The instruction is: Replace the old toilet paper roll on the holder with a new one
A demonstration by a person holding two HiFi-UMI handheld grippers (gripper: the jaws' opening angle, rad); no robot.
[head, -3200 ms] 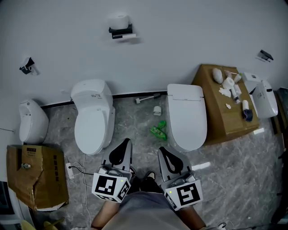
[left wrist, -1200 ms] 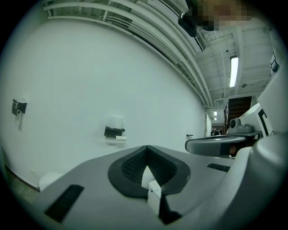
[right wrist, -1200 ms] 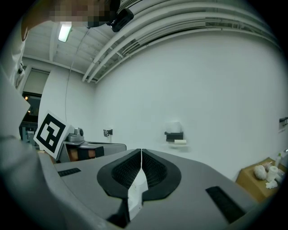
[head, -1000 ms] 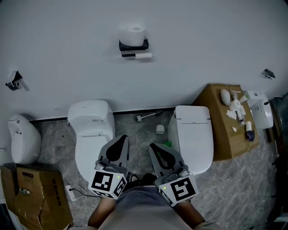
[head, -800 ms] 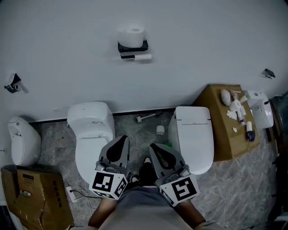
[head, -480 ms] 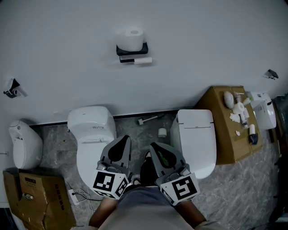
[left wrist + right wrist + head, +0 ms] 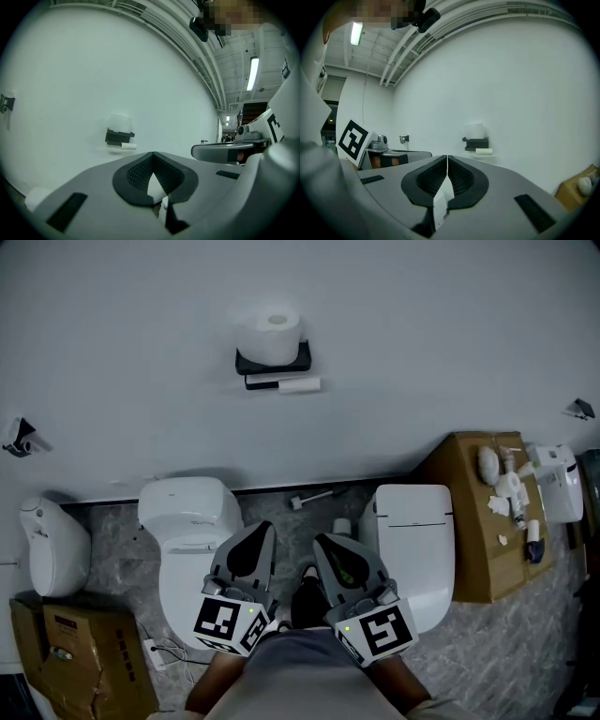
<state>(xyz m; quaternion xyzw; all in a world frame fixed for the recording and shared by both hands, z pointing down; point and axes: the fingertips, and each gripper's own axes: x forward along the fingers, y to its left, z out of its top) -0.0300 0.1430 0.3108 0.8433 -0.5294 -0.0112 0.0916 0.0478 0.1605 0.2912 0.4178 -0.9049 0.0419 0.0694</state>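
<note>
On the white wall hangs a black paper holder [image 7: 272,362]. A full white roll [image 7: 269,332] stands on top of it, and a thin, nearly used-up roll [image 7: 298,385] sits on the bar below. The holder [image 7: 118,136] [image 7: 476,142] also shows in both gripper views, far ahead. My left gripper [image 7: 261,532] and right gripper [image 7: 323,545] are held side by side near my body, pointing at the wall, well short of the holder. The left gripper [image 7: 153,153] and the right gripper [image 7: 447,157] are both shut, and neither holds anything.
A white toilet [image 7: 192,549] stands below left of my grippers, and a second toilet [image 7: 412,540] stands to the right. A small white fixture [image 7: 54,545] and a cardboard box [image 7: 80,662] are far left. A brown cabinet [image 7: 478,521] with small items is at the right.
I have walked toward the wall. The holder and toilets look nearer and have shifted in the head view. Both grippers came forward with me, still shut.
</note>
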